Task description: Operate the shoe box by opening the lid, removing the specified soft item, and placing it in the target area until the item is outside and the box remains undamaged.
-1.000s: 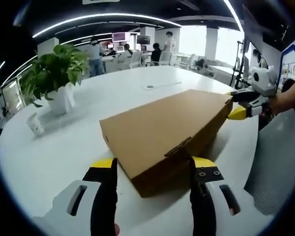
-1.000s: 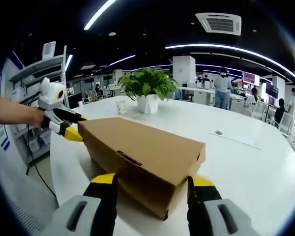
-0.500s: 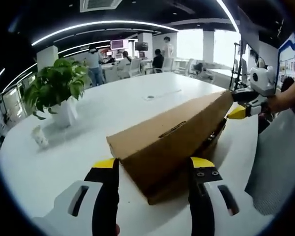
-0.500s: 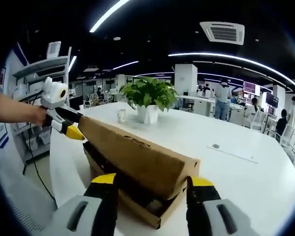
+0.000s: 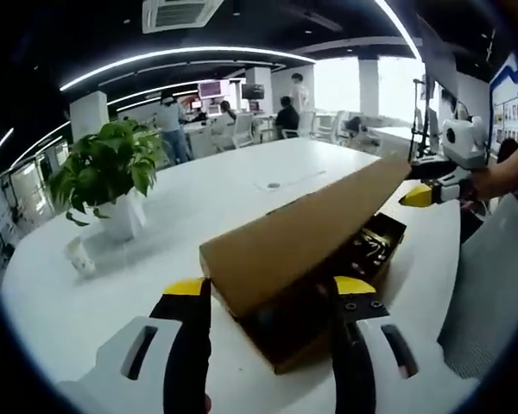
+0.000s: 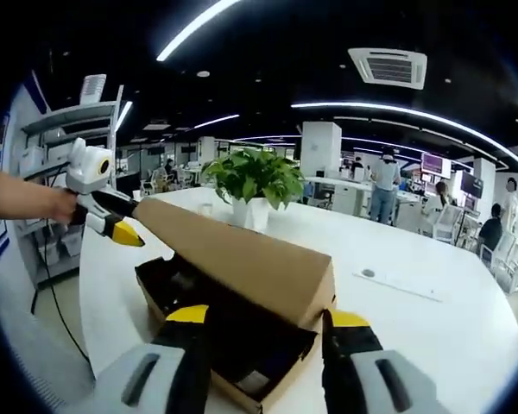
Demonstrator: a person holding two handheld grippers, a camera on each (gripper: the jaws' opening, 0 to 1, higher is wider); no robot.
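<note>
My left tongs [image 5: 263, 297] and right tongs [image 6: 263, 328], jaws apart, prop the lid [image 5: 302, 237] up at each end; box [image 6: 233, 358] contents exposed for reaching.

Both views look close, from opposite ends, at the shoe box [image 5: 311, 250] [image 6: 242, 293].

the raised lid [image 5: 302, 237] covers most of the box [image 6: 233, 358] interior; what shows inside is dark and cannot be made out. the lid's far corner hides the other gripper's [image 5: 423, 191] jaw tips. distant people [image 6: 384, 177] are too small to tell apart.
</note>
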